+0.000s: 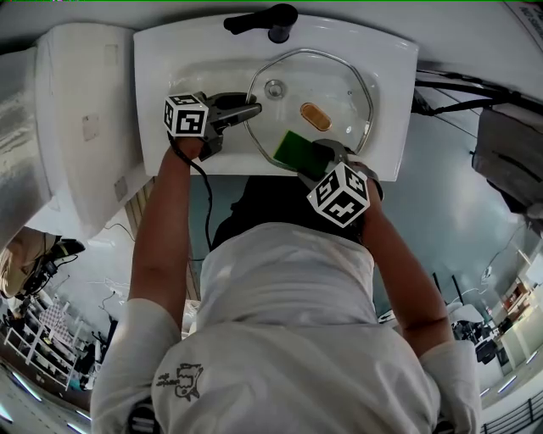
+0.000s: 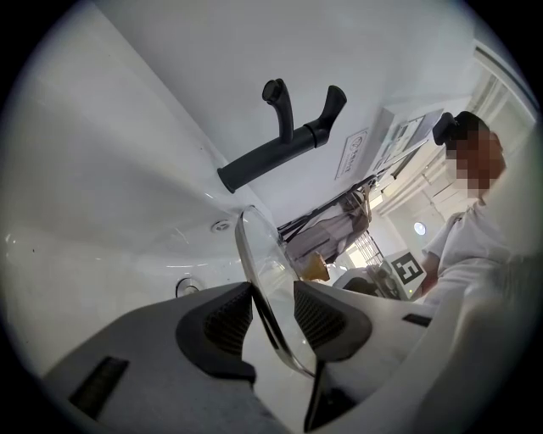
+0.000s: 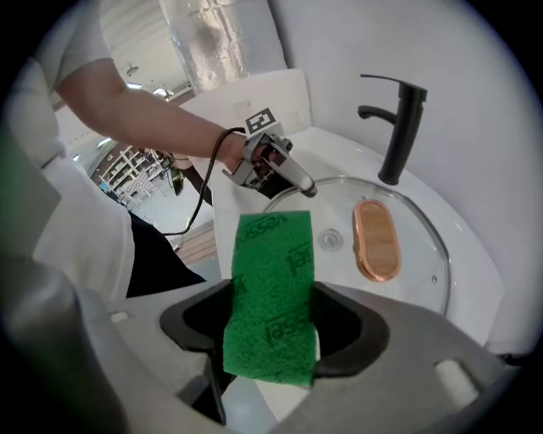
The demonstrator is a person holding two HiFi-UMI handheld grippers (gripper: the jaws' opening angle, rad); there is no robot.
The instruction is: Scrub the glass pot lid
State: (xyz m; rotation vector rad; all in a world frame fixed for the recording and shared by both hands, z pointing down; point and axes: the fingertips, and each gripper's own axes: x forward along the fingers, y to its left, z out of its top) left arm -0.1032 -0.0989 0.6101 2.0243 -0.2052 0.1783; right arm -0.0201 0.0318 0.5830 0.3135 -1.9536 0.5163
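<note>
Glass pot lid [image 2: 259, 254] rim, seen edge-on only from the left hand-held gripper [image 2: 273, 307], sits between its parted jaws; right hand-held gripper [image 3: 271, 301] squeezes rough green sponge [image 3: 273, 254].

Right tongs [image 3: 273, 315] clamped, left tongs [image 2: 273, 298] part-open

A black faucet [image 1: 263, 20] stands at the back rim of the white sink [image 1: 394, 110]; a white fixture [image 1: 85, 127] sits just beside it.

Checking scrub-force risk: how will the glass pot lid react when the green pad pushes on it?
Likely stiff but breakable: the glass pot lid is clear glass. Probably slides or rocks on the smooth white sink, being domed. The left claw straddling its rim may steady it.
</note>
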